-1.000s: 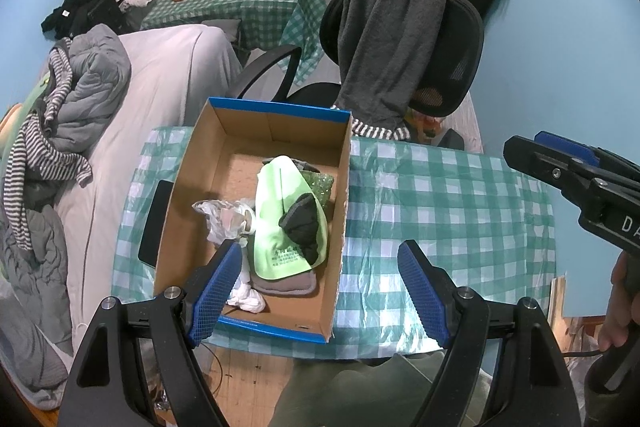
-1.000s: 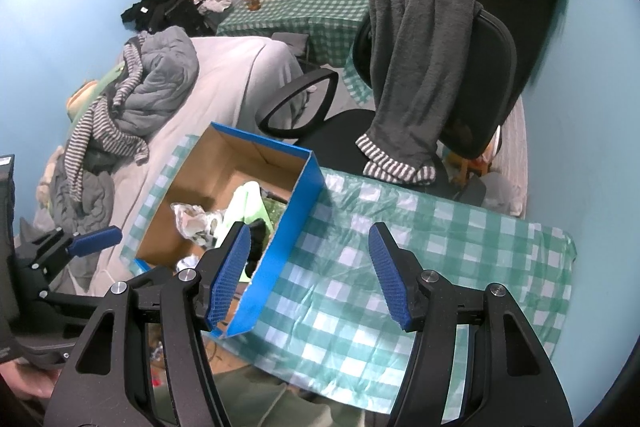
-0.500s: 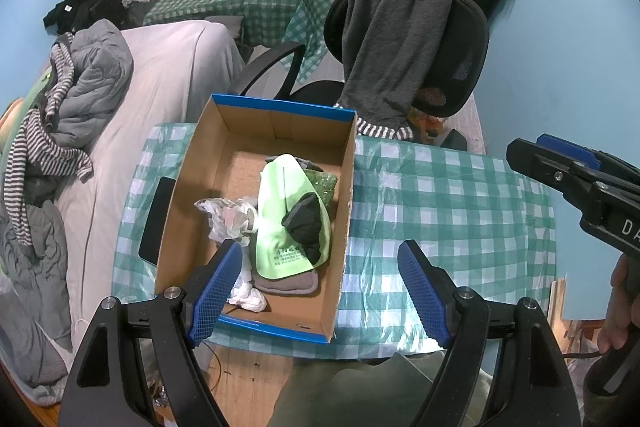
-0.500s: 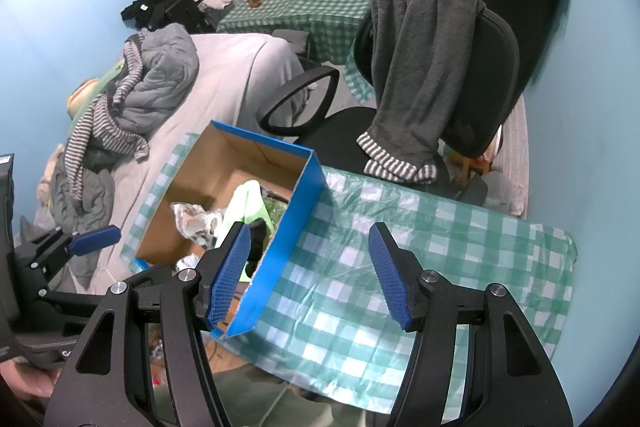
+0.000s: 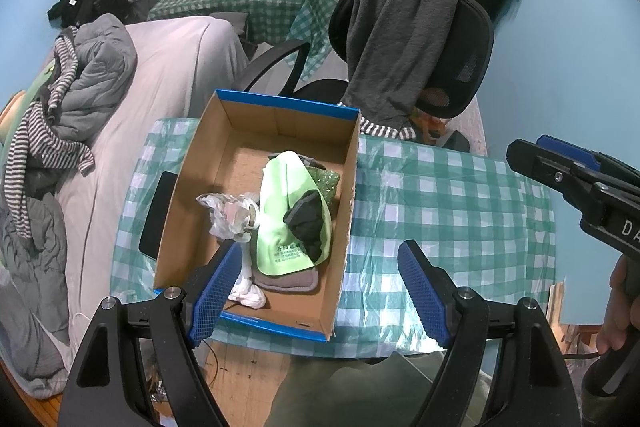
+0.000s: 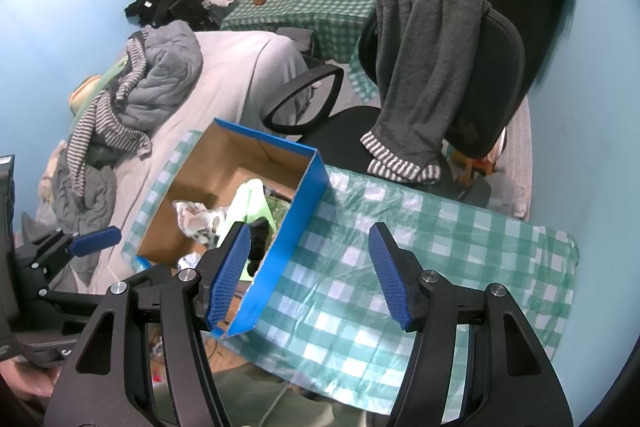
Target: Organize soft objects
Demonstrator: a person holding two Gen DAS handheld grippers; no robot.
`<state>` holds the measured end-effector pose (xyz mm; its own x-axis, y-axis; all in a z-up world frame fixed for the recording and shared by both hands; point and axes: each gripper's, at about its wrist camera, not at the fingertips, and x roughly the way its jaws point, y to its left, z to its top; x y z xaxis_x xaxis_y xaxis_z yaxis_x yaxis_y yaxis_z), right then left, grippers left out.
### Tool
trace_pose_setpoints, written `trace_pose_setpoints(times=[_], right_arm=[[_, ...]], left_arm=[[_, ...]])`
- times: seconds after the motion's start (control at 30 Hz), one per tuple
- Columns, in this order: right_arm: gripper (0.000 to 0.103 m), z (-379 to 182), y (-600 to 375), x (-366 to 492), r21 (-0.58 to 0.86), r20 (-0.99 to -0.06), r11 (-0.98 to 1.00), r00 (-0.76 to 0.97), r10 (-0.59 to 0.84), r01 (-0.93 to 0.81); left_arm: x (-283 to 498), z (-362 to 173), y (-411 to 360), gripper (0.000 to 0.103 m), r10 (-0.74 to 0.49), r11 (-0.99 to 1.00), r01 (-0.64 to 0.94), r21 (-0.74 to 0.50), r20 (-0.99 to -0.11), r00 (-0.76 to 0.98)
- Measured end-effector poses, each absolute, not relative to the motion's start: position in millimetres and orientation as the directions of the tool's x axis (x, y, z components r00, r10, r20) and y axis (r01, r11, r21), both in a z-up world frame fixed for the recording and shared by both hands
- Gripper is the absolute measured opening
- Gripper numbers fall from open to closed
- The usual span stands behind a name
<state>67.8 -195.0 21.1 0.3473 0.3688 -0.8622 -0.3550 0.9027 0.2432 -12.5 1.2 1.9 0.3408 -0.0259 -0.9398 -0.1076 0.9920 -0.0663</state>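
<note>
Nothing has moved: both tools, left (image 5: 320, 285) and right (image 6: 310, 273), stay spread and empty above the box (image 5: 276, 115).

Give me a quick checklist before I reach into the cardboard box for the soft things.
1. Left tool open with nothing in it: ok.
2. Right tool open with nothing in it: ok.
3. Box open-topped, upright on the checked tablecloth: ok.
4. Green cloth within view, black piece lying on it: ok.
5. White crumpled bag beside the cloth, separate or tangled: cannot tell.
6. Tablecloth to the right of the box free for sorting: ok.
</note>
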Motion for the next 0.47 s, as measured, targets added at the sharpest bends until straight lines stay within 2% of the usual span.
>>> trace_pose_setpoints(times=[0.47], right_arm=[[0.061,22.8,-195.7,66.1,0.244,-0.863,0.903,0.347,0.369,-0.353]], left_arm=[[-12.8,3.5,-2.3,0.082,-0.027,0.994,-0.093,-0.063,-0.937,0.348]])
